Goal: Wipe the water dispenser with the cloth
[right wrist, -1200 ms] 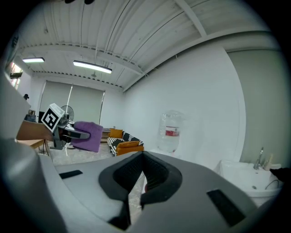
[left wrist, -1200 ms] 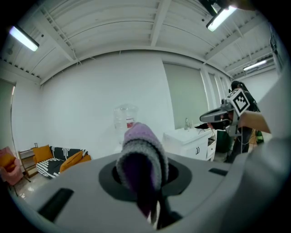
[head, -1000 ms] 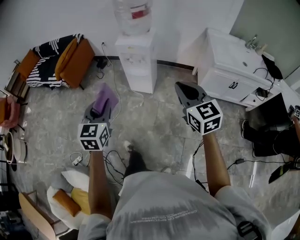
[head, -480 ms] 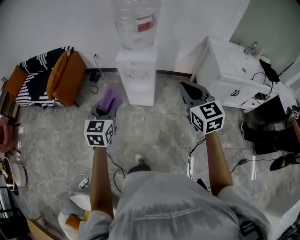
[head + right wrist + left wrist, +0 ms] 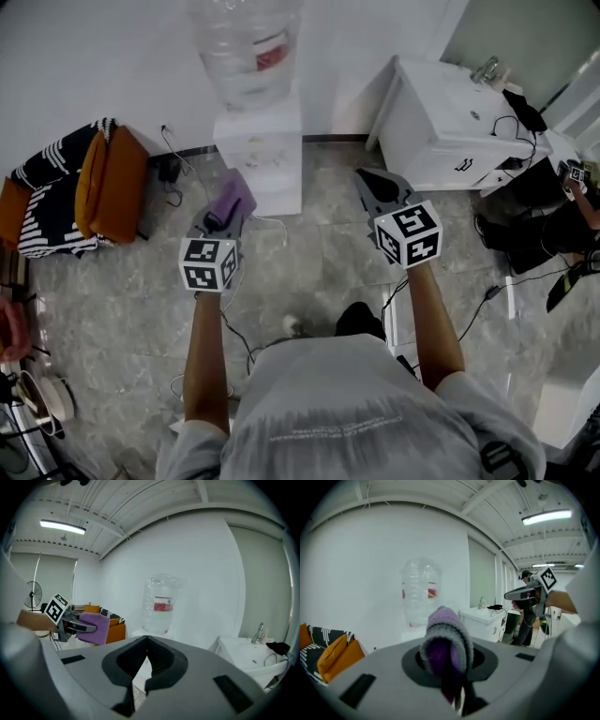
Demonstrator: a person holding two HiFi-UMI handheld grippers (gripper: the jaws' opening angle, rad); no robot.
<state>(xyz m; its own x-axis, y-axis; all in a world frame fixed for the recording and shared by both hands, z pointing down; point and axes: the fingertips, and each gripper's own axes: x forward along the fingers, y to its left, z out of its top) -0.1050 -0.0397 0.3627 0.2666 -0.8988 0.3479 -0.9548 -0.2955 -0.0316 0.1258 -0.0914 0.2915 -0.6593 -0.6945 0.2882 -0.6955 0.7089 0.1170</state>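
The white water dispenser (image 5: pixel 260 159) stands against the wall, with a clear bottle (image 5: pixel 246 47) on top. It also shows in the left gripper view as the dispenser bottle (image 5: pixel 421 592) and in the right gripper view as the bottle (image 5: pixel 161 604). My left gripper (image 5: pixel 223 217) is shut on a folded purple cloth (image 5: pixel 232 200), a short way in front of the dispenser's lower left. The cloth (image 5: pixel 446 644) fills the jaws close up. My right gripper (image 5: pixel 374 184) is shut and holds nothing, to the right of the dispenser.
A white sink cabinet (image 5: pixel 441 131) stands right of the dispenser. Orange and striped cushions (image 5: pixel 89 187) lie at the left wall. Cables (image 5: pixel 239 342) trail over the grey floor. Black bags and gear (image 5: pixel 534 225) sit at the far right.
I have come closer to the dispenser: it looms larger and lower in the head view. Both grippers moved forward with me, the cloth still in the left one.
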